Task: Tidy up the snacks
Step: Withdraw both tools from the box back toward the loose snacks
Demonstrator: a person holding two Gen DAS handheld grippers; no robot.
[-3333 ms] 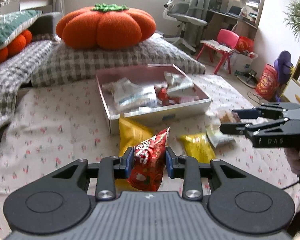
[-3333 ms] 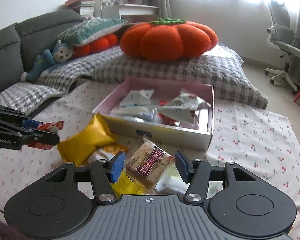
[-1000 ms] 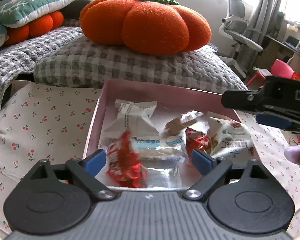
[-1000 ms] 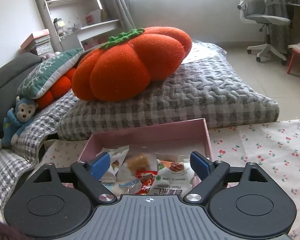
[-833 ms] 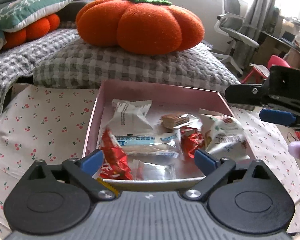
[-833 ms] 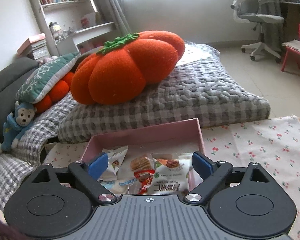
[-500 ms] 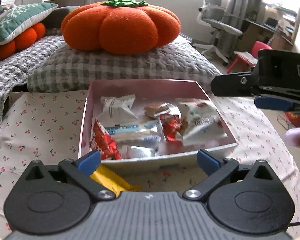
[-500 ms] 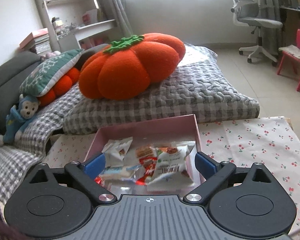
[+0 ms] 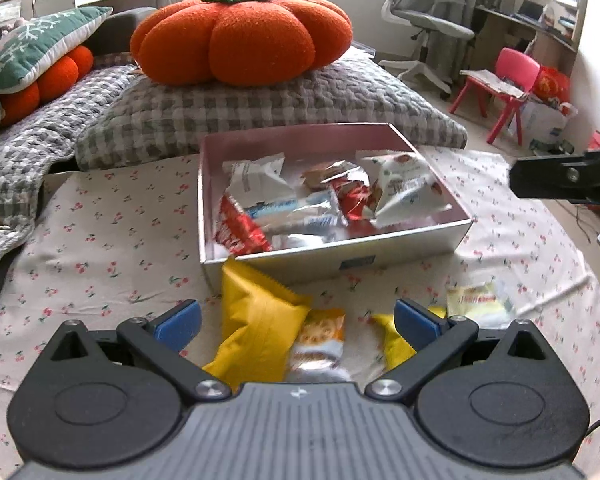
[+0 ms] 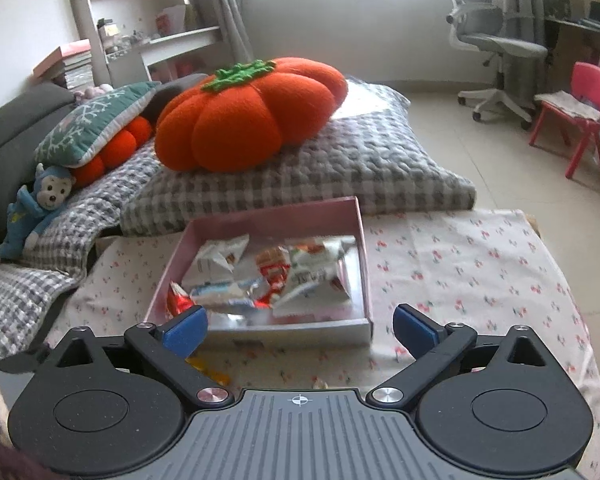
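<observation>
Nearest the lens, the left hand-held gripper (image 9: 296, 320) hung with its jaws spread wide and nothing between them, low over the cherry-print cloth (image 9: 112, 240). Right between and just beyond its blue pads lay the loose snacks: a big yellow packet (image 9: 260, 324), long axis running from the near side up toward the box and leaning a little left, its far corner touching or almost touching the box front. Just beside it on the right sat a small orange-and-white packet (image 9: 320, 336), then another yellow packet (image 9: 392, 340) partly hidden by the right pad, and further right a pale yellow-labelled packet (image 9: 476, 300).

The right hand-held gripper (image 10: 300, 326) was spread too, and empty, held higher and further back; from its own camera only scraps of yellow showed near its left pad. So the left one looked clearly nearer to the loose snacks, and the big yellow packet seemed the natural next pick, straight ahead and slightly left of centre. A grip across its short width would seem to suit that lie.

Beyond them, the pink box (image 9: 336, 256) already held several packets, a red packet (image 9: 240, 232) against its near-left corner among white and silver ones. Behind the box lay a grey checked cushion (image 9: 260, 108) with an orange pumpkin pillow (image 9: 240, 36) on top.
</observation>
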